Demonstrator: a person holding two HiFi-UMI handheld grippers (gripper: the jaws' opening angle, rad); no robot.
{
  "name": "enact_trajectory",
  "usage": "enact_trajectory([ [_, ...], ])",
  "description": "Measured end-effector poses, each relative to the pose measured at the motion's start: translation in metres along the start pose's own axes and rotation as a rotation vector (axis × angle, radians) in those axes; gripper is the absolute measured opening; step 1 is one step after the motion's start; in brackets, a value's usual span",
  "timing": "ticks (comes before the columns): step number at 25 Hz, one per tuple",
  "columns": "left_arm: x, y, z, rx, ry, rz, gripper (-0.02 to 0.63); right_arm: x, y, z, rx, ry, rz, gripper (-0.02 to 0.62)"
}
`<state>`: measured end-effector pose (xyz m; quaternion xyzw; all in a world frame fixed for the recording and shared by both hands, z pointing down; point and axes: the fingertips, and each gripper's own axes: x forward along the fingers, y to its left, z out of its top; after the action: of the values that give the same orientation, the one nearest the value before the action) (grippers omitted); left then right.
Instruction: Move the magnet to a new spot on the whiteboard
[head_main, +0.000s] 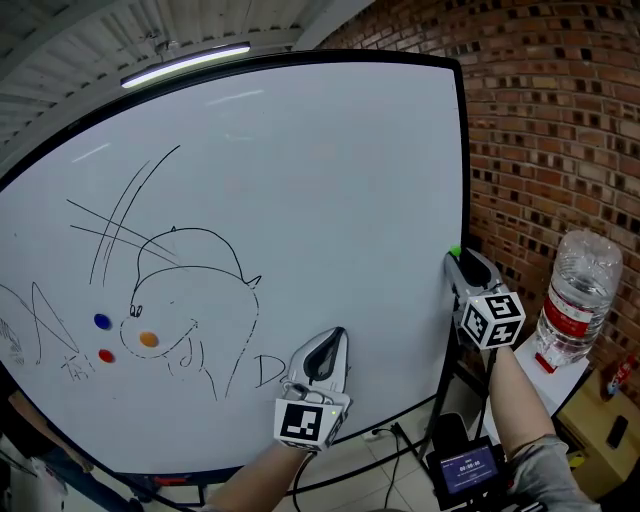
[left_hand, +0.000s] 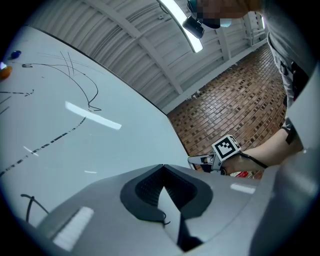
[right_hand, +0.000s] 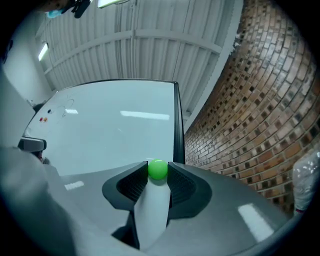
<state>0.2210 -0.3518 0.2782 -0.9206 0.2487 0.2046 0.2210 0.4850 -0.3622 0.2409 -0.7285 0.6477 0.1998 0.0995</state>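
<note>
A small green round magnet (right_hand: 158, 169) sits pinched between the tips of my right gripper (right_hand: 158, 171), which is shut on it. In the head view that gripper (head_main: 458, 256) is at the right edge of the whiteboard (head_main: 300, 180), with the green magnet (head_main: 455, 251) just showing at its tip. My left gripper (head_main: 330, 340) hangs in front of the board's lower middle; its jaws meet at the tips (left_hand: 163, 167) with nothing between them. A blue magnet (head_main: 102, 321), a red magnet (head_main: 106, 355) and an orange magnet (head_main: 148, 339) stick to the board's lower left among black marker drawings.
A brick wall (head_main: 540, 150) runs along the right. A plastic water bottle (head_main: 570, 300) with a red label stands on a white surface at the right. The board's stand legs and cables (head_main: 420, 440) lie on the floor below.
</note>
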Motion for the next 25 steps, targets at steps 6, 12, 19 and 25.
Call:
enact_trajectory([
  [6, -0.002, 0.001, 0.002, -0.005, -0.004, 0.002, 0.002, 0.003, -0.001, -0.002, 0.131, 0.002, 0.057, 0.132],
  [12, -0.001, 0.002, 0.006, -0.017, -0.009, -0.001, 0.002, 0.005, -0.001, -0.003, 0.163, -0.002, 0.063, 0.137],
  [19, -0.008, 0.003, 0.008, -0.014, 0.0, 0.006, 0.002, -0.002, -0.004, -0.006, 0.186, 0.002, 0.035, 0.163],
  [25, -0.025, 0.013, 0.008, -0.025, 0.028, 0.026, 0.002, -0.013, 0.013, -0.009, 0.166, 0.021, 0.021, 0.16],
])
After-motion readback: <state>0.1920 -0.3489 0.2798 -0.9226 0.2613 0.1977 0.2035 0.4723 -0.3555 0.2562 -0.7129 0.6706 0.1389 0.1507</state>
